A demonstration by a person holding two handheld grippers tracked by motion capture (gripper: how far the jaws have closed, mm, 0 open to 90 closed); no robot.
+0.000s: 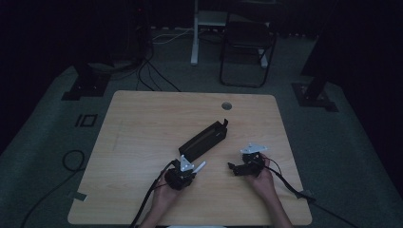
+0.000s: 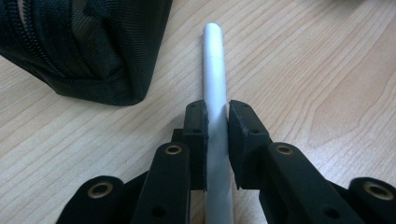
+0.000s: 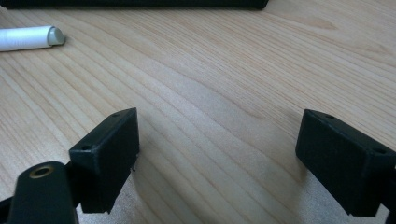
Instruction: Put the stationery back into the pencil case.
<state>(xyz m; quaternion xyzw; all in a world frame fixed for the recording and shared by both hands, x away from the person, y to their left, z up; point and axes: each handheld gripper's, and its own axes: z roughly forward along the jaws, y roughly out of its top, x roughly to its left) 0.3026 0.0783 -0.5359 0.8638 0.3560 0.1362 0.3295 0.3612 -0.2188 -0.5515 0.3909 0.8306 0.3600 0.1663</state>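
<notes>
Pencil case [image 1: 203, 139], long, black and woven with a zipper, lay slantwise on the pale wood-grain desk [image 1: 142, 128], its near end just beside the left gripper [image 1: 186, 167]. That gripper's jaws were clamped on a smooth white pen [image 2: 213, 70], its long axis running straight out ahead. Off to the side, the right gripper [image 1: 237, 167] hovered with jaws wide and empty.

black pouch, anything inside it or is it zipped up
In the left gripper view the black pouch shows a zipper running along its fabric, apparently closed, so whatever it holds is covered. Beside it, outside, the left tool is shut on a white pen above the wooden table.
</notes>
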